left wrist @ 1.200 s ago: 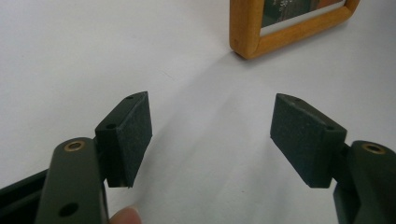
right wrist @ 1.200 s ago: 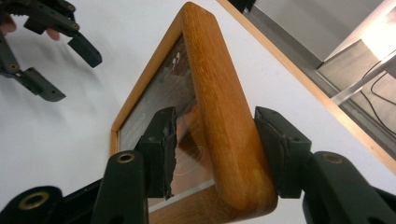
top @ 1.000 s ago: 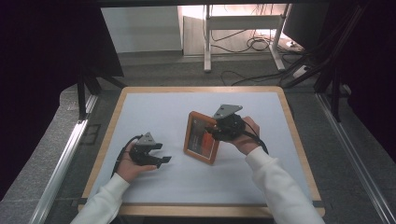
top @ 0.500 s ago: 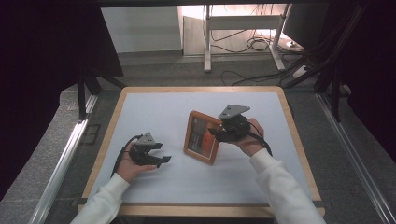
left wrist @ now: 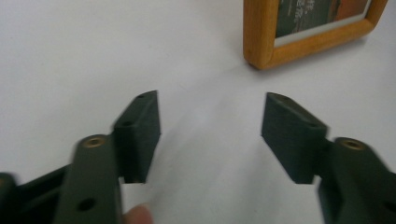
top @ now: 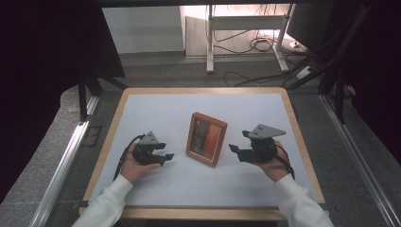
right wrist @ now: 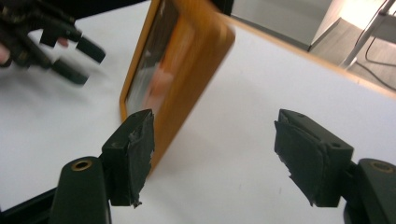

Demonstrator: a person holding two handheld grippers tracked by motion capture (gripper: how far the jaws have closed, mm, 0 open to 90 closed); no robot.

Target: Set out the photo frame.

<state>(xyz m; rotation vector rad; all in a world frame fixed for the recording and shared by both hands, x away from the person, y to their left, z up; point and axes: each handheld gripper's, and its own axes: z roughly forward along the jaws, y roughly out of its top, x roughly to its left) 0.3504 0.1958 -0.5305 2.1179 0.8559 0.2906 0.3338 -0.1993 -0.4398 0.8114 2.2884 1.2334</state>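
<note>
Frame (top: 206, 139): we judge it placed, standing mid-worktop slightly nearer the front edge (leaning on its stand, we think); right gripper (top: 242, 144) just beside it, opening, empty; left gripper (top: 165, 151) near, closing, empty; nothing evidently left.

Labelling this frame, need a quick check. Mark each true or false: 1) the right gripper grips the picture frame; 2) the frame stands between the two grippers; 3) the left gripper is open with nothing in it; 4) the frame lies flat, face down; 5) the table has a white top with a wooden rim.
1) False. The right gripper is open, off the picture frame; its jaws have just been opening.
2) True.
3) True: the left gripper is open and empty, its jaws having just been closing.
4) False. It stands propped up, its picture showing.
5) True of the table.
</note>
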